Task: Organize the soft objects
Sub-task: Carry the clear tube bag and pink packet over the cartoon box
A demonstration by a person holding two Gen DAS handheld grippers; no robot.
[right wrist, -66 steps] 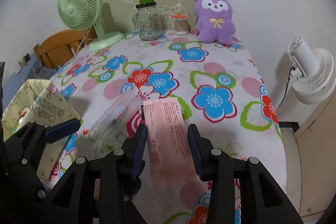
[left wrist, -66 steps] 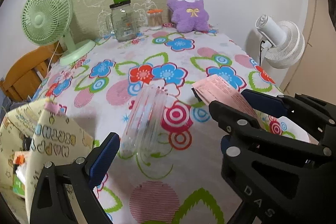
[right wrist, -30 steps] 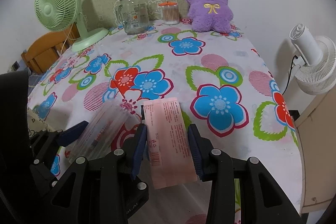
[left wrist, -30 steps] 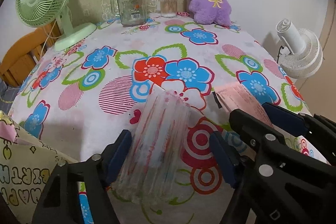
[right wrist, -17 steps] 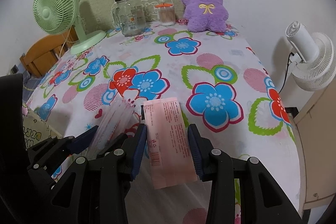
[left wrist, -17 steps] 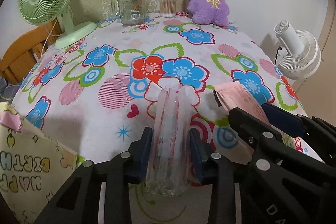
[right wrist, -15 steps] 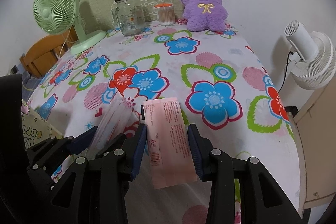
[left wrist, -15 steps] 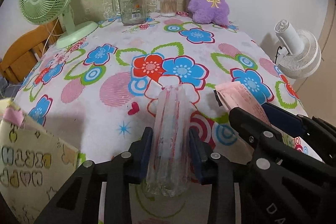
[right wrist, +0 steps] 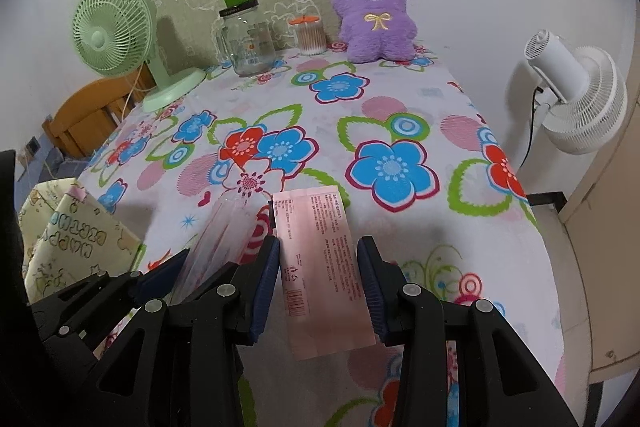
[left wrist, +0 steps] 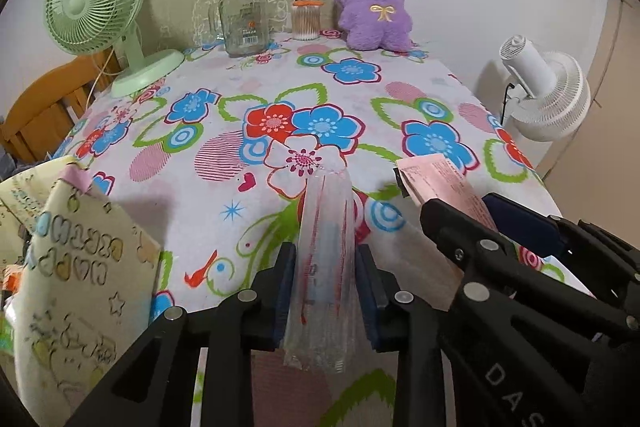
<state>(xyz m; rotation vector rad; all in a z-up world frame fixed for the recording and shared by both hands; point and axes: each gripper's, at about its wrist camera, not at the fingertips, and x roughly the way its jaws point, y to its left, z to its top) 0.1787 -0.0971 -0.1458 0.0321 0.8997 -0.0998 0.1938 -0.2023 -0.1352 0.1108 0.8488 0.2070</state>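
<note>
Grippers held one soft pack each above the near edge of the table (left wrist: 436, 75). The left gripper (left wrist: 325, 291) had its jaws closed narrowly on a clear pack (left wrist: 326, 255), a see-through sleeve with red lines along it, pinched at its sides and pointing forward over the floral cloth (right wrist: 400, 115). The right gripper (right wrist: 318, 283) had its jaws pressed against both long edges of a pink pack (right wrist: 320, 259), printed with small text and a barcode near its lower end. In the right wrist view the clear pack (right wrist: 218, 243) sat just left of the pink one, with the left gripper (right wrist: 176, 271) beside the right. In the left wrist view the pink pack (left wrist: 440, 183) stuck out past the right gripper (left wrist: 492, 219) at the right.

At the left, off the table's near corner, stood a cream paper bag (left wrist: 76, 279) with coloured lettering, its mouth open upward. At the far end of the table a purple plush (right wrist: 374, 23) sat upright against the wall, a swab tub (right wrist: 309, 35) just left of it, then a glass jar (right wrist: 248, 43) with a green block on its lid. A green fan (right wrist: 120, 35) stood at the far left corner. A white fan (right wrist: 576, 95) stood off the table at the right.
</note>
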